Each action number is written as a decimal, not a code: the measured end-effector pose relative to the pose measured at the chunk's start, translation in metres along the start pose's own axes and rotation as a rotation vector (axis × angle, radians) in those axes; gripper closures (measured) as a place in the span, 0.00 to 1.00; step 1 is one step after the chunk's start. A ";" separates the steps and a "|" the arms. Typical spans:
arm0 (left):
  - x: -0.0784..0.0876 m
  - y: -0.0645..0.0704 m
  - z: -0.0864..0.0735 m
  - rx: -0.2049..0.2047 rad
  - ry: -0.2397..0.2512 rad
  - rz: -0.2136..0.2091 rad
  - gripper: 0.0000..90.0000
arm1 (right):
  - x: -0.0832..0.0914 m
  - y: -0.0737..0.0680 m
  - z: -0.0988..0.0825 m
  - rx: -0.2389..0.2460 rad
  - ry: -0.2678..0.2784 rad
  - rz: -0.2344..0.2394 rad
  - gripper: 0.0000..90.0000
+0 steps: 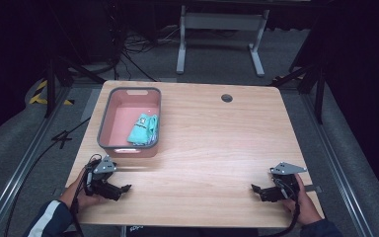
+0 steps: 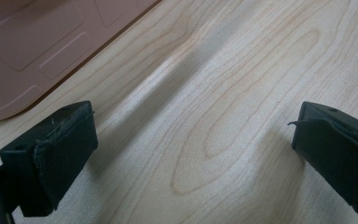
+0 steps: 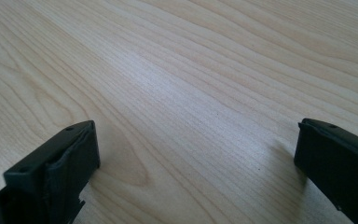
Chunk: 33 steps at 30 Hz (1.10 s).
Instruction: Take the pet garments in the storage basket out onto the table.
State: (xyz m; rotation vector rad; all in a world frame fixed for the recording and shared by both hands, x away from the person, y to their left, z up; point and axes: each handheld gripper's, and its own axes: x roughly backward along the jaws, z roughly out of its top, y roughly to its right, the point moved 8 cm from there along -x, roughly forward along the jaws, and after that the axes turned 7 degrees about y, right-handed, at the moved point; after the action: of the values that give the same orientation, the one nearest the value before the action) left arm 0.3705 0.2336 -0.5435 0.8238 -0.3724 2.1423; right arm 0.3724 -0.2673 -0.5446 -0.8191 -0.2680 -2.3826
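High view shows a teal cloth (image 1: 143,129) lying bunched up inside a pink bin (image 1: 107,112). It sits toward the right side of the bin, close to the near wall. The cloth looks soft and light. It will likely bend and flop when lifted, and it should not break. A good place to pinch it looks like the top of a raised fold, because a flat edge could be hard to catch against the smooth bin floor.

The bin is shaped like a box with round corners. It has a grey rim and a slot handle at the far end. It looks like smooth, hard plastic.

The bin stands on a wooden table (image 1: 217,143) with pale, wavy grain. A small round dark hole (image 1: 226,98) sits near the far edge of the table.

The left gripper (image 1: 123,188) rests low at the near left, just in front of the bin. Its jaws stand wide apart with nothing between them. The right gripper (image 1: 254,188) rests at the near right, well apart from the bin. Its jaws are wide too and hold nothing.
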 end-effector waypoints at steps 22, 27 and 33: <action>0.028 0.015 0.021 -0.040 0.002 0.025 0.22 | 0.001 0.000 0.000 0.004 0.000 0.012 0.00; 0.039 0.015 0.028 -0.045 0.026 0.050 0.24 | 0.000 0.000 0.000 0.006 0.000 0.015 0.00; 0.050 0.015 0.039 -0.046 0.060 0.064 0.24 | 0.000 0.000 0.000 0.006 -0.001 0.015 0.00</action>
State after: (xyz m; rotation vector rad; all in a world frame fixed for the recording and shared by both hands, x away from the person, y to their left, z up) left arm 0.3519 0.2327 -0.4813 0.7289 -0.4204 2.2047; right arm 0.3724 -0.2678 -0.5445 -0.8162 -0.2683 -2.3664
